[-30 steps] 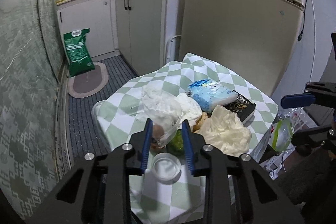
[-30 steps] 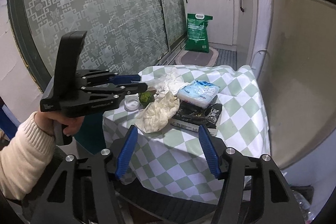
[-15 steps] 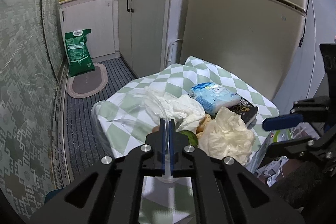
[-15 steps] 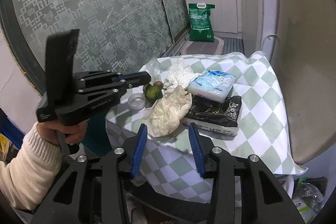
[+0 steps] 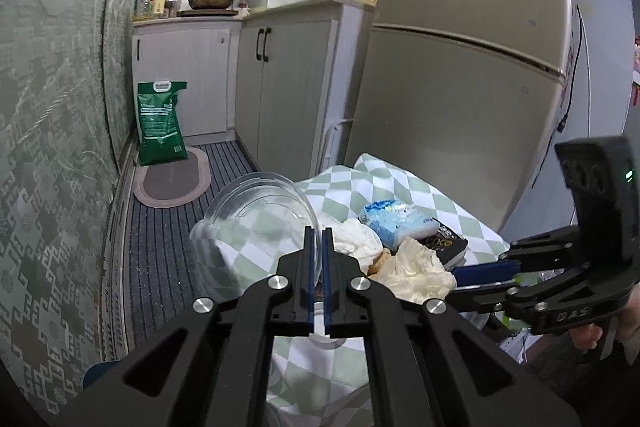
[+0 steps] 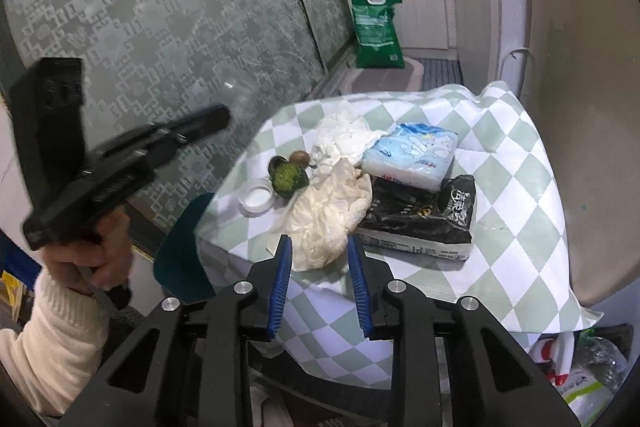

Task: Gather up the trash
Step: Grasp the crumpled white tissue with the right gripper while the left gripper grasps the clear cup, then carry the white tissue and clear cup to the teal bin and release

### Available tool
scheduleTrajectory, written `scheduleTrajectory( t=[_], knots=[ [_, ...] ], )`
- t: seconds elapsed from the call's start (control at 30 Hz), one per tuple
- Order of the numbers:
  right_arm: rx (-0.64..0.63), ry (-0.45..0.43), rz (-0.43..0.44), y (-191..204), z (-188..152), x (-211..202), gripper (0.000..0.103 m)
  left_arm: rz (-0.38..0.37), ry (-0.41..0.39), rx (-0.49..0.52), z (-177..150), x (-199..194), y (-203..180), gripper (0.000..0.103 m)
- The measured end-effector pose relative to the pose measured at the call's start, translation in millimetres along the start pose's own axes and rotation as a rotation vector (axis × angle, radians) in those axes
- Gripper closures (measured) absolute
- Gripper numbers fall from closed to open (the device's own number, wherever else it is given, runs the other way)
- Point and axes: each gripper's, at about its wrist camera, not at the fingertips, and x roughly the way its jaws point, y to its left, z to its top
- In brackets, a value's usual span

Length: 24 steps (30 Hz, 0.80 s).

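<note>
My left gripper (image 5: 317, 251) is shut on the rim of a clear plastic cup (image 5: 256, 227) and holds it lifted above the table's left edge. My right gripper (image 6: 320, 267) is partly open, its blue pads on either side of a crumpled cream paper wad (image 6: 328, 215) at the table's near edge; I cannot tell if they touch it. On the green-checked tablecloth (image 6: 512, 227) lie an avocado half (image 6: 289, 179), a brown pit (image 6: 299, 158), a white lid (image 6: 257, 198), white tissues (image 6: 344, 135), a blue tissue pack (image 6: 412, 155) and a black packet (image 6: 424, 219).
A fridge (image 5: 460, 87) stands right behind the table. White kitchen cabinets (image 5: 280, 87) and a green sack (image 5: 160, 123) on the striped floor lie beyond. A patterned glass door (image 6: 180, 47) runs along the left. Bags of trash (image 6: 580, 367) sit by the table's right foot.
My left gripper has shut on the clear cup's rim and lifted it off the table. My right gripper has narrowed and moved forward to the cream paper wad.
</note>
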Motion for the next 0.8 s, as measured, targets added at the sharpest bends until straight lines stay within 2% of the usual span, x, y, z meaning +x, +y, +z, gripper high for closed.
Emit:
scheduleTrajectory(
  t=[0.07, 0.4, 0.8],
  knots=[
    [0.012, 0.014, -0.007, -2, -1, 5, 0.074, 0.004, -0.008, -0.006, -1, -5, 3, 0.099],
    [0.035, 0.011, -0.022, -2, 3, 9, 0.095, 0.054, -0.029, -0.05, -6, -24, 25, 0.099],
    [-0.005, -0.087, -0.045, 15, 20, -17, 0.096, 0.146, -0.02, -0.15, -20, -42, 66, 0.099]
  ],
)
